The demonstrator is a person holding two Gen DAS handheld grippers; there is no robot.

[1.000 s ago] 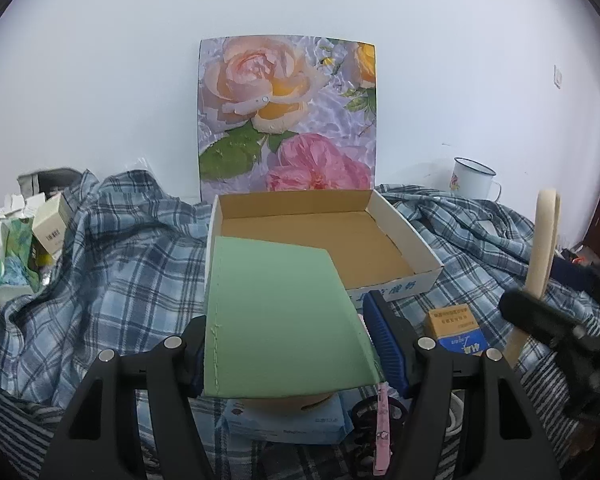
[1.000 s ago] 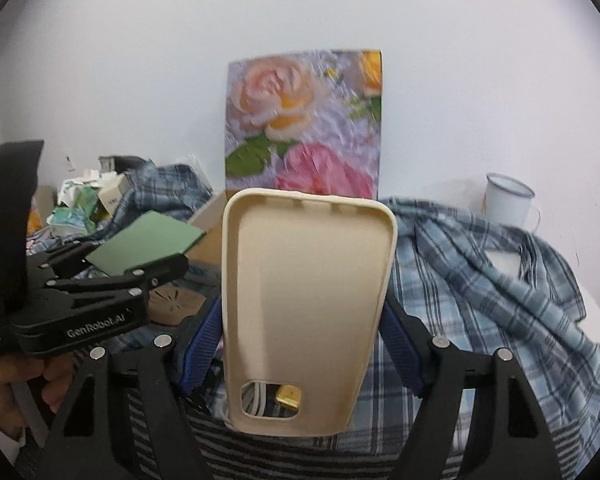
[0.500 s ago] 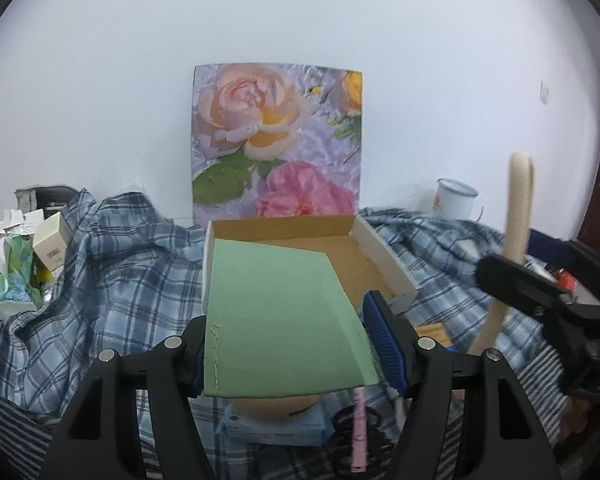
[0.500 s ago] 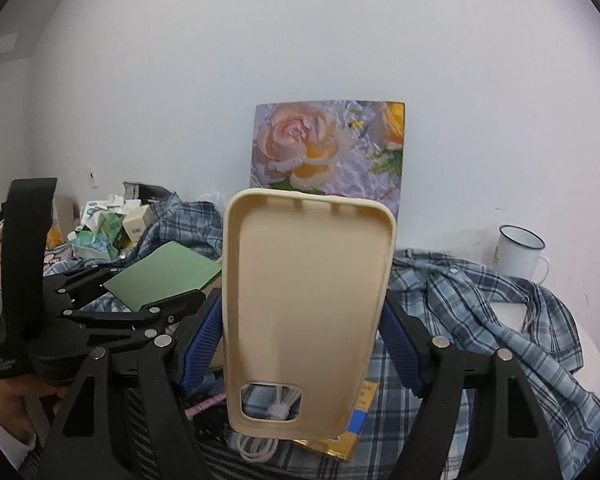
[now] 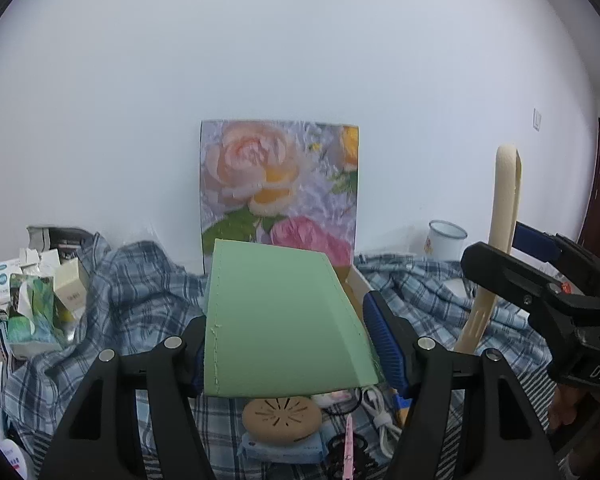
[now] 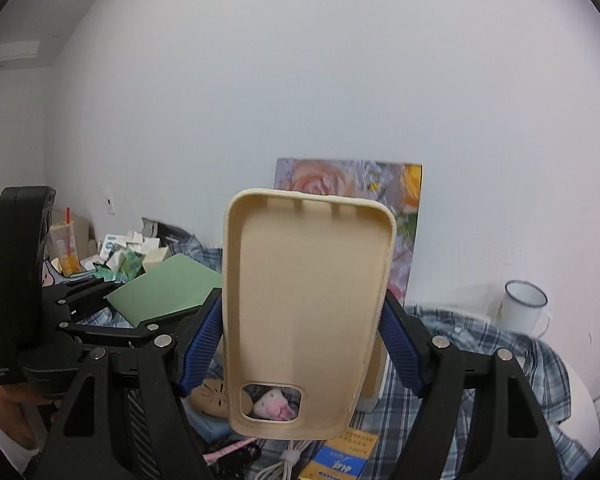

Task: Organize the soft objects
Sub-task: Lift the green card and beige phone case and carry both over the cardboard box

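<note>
The cardboard box [image 5: 357, 280] is mostly hidden behind the green pouch [image 5: 280, 316], which the left gripper [image 5: 290, 344] clamps between its fingers. The right gripper [image 6: 301, 340] clamps an upright beige phone case [image 6: 303, 320].

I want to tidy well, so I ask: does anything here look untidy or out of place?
Yes. The checked cloth lies crumpled in folds, not flat. Small boxes are heaped in disorder at the far left. A white cable lies loose among the clutter in front. The green sheet and the phone case look undamaged.
</note>
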